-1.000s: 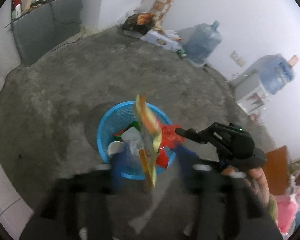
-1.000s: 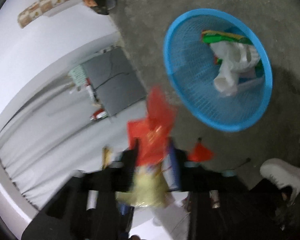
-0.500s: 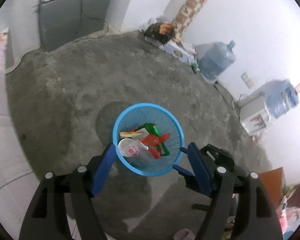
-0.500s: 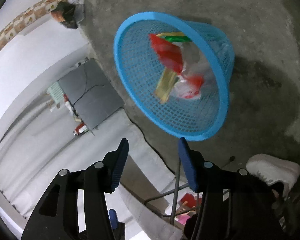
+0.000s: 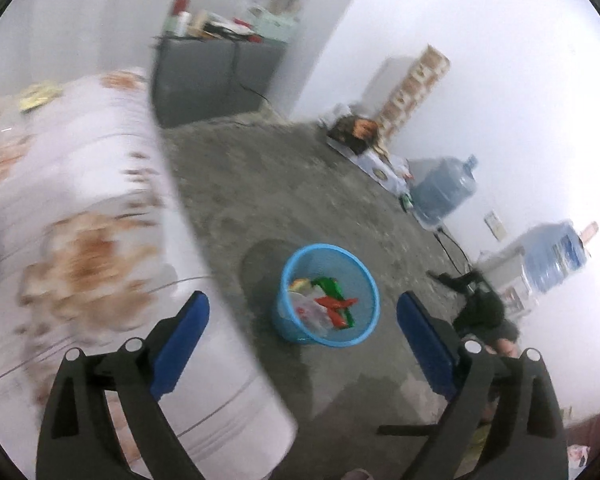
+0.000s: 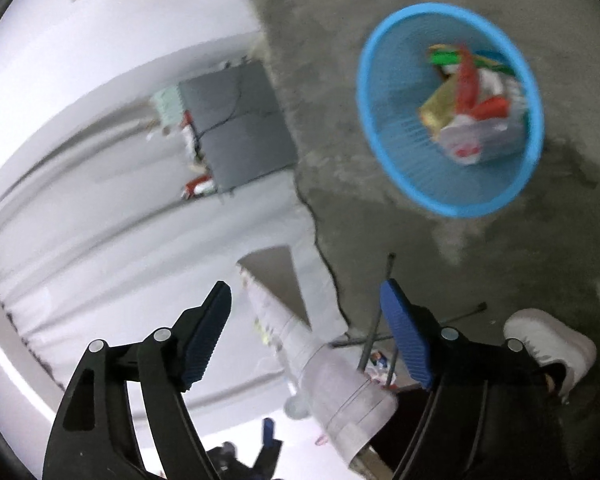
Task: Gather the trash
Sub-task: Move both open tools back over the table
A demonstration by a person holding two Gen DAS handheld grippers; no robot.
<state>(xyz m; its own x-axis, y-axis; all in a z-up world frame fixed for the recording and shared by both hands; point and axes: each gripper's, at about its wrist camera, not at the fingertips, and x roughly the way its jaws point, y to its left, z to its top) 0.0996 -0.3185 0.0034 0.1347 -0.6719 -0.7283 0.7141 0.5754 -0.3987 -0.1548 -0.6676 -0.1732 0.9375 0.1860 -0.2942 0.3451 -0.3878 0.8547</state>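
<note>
Both grippers empty: left gripper (image 5: pixel 302 332) with jaws opening wide, nothing between them; right gripper (image 6: pixel 306 328) likewise spreading, bare. Blue mesh basket (image 5: pixel 370 280) standing upright on the concrete floor (image 5: pixel 260 184), beside the cloth-covered table (image 5: pixel 80 200), holding wrappers (image 5: pixel 332 306) and a white plastic bag (image 6: pixel 472 136). Probably light, soft, crinkly, a bit slippery; best pinched at a bunched edge or fold, not on a flat face.

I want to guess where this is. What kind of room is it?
Probably a plain room in a home: a bed with a flowered sheet, big water jugs by the wall, and a blue trash basket on the bare concrete floor.
</note>
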